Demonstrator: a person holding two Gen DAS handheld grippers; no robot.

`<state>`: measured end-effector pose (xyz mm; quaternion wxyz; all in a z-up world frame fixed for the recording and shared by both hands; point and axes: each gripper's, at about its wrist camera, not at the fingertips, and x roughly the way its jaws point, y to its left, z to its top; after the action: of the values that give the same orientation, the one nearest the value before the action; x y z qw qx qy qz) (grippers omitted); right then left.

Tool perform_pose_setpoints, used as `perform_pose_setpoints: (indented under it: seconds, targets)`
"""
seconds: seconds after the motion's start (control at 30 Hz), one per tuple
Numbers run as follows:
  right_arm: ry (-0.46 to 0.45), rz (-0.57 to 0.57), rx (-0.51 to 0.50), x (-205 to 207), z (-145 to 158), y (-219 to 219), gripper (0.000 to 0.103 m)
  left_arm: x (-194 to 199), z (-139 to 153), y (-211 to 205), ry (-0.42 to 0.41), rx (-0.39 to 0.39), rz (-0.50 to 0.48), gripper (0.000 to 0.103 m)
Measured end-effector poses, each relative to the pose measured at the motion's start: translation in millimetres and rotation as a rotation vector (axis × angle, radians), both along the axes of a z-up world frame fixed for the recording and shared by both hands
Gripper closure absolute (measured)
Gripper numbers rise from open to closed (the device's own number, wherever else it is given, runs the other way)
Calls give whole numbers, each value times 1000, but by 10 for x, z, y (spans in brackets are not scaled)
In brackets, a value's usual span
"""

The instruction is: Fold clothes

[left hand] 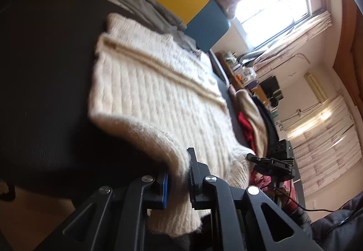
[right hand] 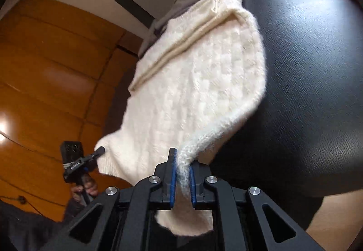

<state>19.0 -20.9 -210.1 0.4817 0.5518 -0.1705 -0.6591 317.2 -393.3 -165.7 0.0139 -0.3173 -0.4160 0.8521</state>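
Left gripper point(left hand: 179, 179) and right gripper point(right hand: 181, 179) both clenched on cream sweater point(left hand: 154, 92) hem; bottom-edge fold under way; next likely carry hem toward collar.

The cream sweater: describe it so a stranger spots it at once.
Find the black table. On it lies a cream sweater, fluffy and cable-knit, beside a grey garment. Only it has both claws, left claw and right claw, pinching its ribbed hem.

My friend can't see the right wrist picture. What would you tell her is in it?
The right gripper pinches the hem of a fluffy cream sweater lying on a black table. The left gripper holds its other corner.
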Motion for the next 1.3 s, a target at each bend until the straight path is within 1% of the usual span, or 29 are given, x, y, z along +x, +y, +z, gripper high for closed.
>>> perform_pose_setpoints:
  seconds: [0.1,0.2,0.4,0.5,0.57,0.77,0.93,1.0,1.1,1.2,1.3]
  targets:
    - [-17,-20,-47,-144,80,-140,93,-178,120,-90,44,5,1,91]
    - [-17,-30,-50,-272,139,-238,93,-378,199,-186,78,10,5,91]
    - [1,-79,-115,-682,312,-409,93,-784,327,-491,145,23,41,91]
    - [7,-96,-129,-937,371,-543,93,-1021,371,-677,169,25,70,91]
    - [10,-110,-126,-1102,374,-713,93,-1174,382,-819,176,25,90,92]
    - [-1,-164,-121,-1603,370,-819,93,-1573,320,-1188,178,48,145,92]
    - [0,-200,-120,-1905,384,-899,93,-1831,332,-1455,201,61,183,92]
    - [5,-211,-127,-2012,407,-934,93,-1963,345,-1541,201,48,188,92]
    - [13,-221,-129,-2157,428,-979,93,-2169,288,-1655,176,37,196,92]
    - [-1,-238,-110,-2294,356,-1016,93,-2352,166,-1762,127,29,216,92]
    - [-33,-263,-82,-2406,199,-1064,93,-2478,-4,-1870,79,38,245,92]
